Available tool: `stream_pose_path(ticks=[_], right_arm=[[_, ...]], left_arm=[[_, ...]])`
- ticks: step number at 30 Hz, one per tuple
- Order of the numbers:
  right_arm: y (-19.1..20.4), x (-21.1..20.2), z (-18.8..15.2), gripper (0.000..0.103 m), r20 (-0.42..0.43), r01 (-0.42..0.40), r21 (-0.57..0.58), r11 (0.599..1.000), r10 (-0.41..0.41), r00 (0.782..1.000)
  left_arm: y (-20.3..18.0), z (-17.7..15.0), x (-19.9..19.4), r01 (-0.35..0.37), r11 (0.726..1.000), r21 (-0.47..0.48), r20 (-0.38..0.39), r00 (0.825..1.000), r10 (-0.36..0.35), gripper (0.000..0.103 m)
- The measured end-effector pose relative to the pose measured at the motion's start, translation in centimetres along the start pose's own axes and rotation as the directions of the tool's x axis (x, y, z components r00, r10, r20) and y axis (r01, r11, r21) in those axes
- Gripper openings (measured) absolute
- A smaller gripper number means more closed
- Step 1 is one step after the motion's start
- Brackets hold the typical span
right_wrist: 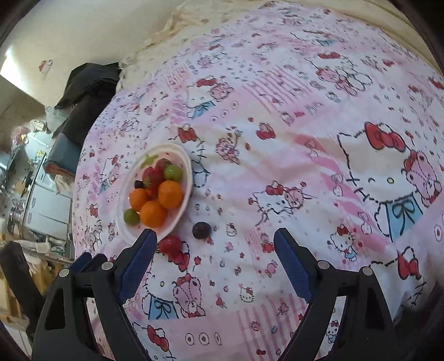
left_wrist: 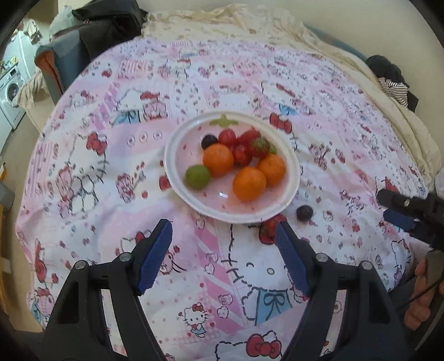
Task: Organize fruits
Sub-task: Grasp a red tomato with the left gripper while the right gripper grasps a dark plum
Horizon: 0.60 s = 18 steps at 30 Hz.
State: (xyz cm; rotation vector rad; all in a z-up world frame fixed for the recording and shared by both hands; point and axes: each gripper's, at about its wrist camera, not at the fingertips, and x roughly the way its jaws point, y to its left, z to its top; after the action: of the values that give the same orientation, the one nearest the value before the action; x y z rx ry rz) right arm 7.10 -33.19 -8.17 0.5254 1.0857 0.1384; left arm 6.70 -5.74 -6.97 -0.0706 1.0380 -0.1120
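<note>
A white plate (left_wrist: 177, 155) sits on the patterned cloth and holds three oranges (left_wrist: 249, 183), a green fruit (left_wrist: 197, 176), strawberries (left_wrist: 259, 146) and a dark grape (left_wrist: 209, 141). A loose dark grape (left_wrist: 304, 213) and a loose strawberry (left_wrist: 270, 226) lie on the cloth just in front of the plate. My left gripper (left_wrist: 223, 238) is open and empty, short of the plate, its right finger beside the loose strawberry. My right gripper (right_wrist: 213, 244) is open and empty, with the loose grape (right_wrist: 201, 230) and strawberry (right_wrist: 170, 245) just ahead of it, right of the plate (right_wrist: 186, 166).
The pink cartoon-print cloth (left_wrist: 111, 180) covers a bed. A cream blanket (left_wrist: 249, 22) is bunched at the far edge. Dark bags (left_wrist: 105, 27) and a washing machine (left_wrist: 11, 91) stand at the left. Dark and striped clothes (left_wrist: 394, 80) lie at the right.
</note>
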Motion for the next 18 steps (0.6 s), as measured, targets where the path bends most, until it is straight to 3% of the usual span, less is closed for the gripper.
stream_pose_path(ticks=[4,8,13,18], right_arm=[[-0.9,-0.5,0.6,0.089,0.036,-0.002,0.066,0.998,0.0,0.999],[-0.7,-0.1,1.0,0.089,0.029,0.015,0.06,0.998,-0.017,0.999],[-0.6,0.6,1.3,0.089,0.01,0.018,0.063,0.998,-0.018,1.0],[-1.1,0.7,1.6,0.089,0.008,0.01,0.089,0.996,-0.011,1.0]], left_arm=[[-0.6,-1.3,1.8,-0.006,1.0,0.021,-0.067,0.998,0.008,0.074],[-2.7,-2.3,3.6,0.001,0.995,0.095,-0.121,0.993,0.011,0.074],[-4.4,-1.5,5.4,0.039,0.997,0.072,-0.116,0.993,-0.03,0.074],[-5.6,-0.8,8.3,0.018,0.999,0.04,-0.122,0.993,-0.013,0.073]])
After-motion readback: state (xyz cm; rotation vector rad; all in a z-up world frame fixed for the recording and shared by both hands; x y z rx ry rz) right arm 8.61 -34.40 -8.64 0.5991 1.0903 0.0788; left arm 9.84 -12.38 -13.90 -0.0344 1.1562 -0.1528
